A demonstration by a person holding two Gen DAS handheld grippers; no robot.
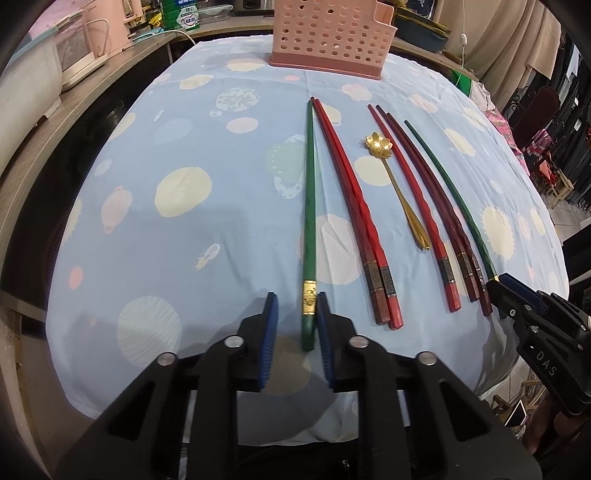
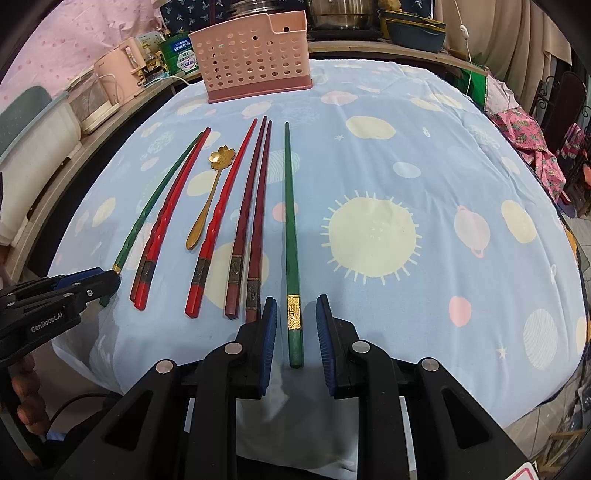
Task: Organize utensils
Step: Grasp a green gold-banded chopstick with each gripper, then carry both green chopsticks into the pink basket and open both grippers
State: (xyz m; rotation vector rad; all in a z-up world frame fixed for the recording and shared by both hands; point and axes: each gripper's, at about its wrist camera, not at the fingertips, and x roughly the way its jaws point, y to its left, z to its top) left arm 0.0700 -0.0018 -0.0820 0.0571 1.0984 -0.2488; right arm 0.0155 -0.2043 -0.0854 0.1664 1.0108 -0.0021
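Note:
Several chopsticks lie side by side on the blue patterned cloth (image 1: 184, 155). My left gripper (image 1: 297, 308) is open, its jaws either side of the thick end of a green chopstick (image 1: 309, 206); this shows at the left of the right wrist view (image 2: 147, 214). My right gripper (image 2: 295, 314) is open around the end of the other green chopstick (image 2: 290, 229), seen far right in the left wrist view (image 1: 450, 195). Between them lie red chopsticks (image 1: 351, 206), dark red chopsticks (image 1: 432, 199) and a gold flower spoon (image 1: 395, 181). A pink perforated holder (image 1: 332, 33) stands at the far edge.
A shelf with white and pink appliances (image 1: 81, 48) runs along the left. Bowls and pots (image 2: 413, 26) sit behind the holder. Chairs and patterned cloth (image 2: 532, 144) are at the right. The table's near edge drops off under both grippers.

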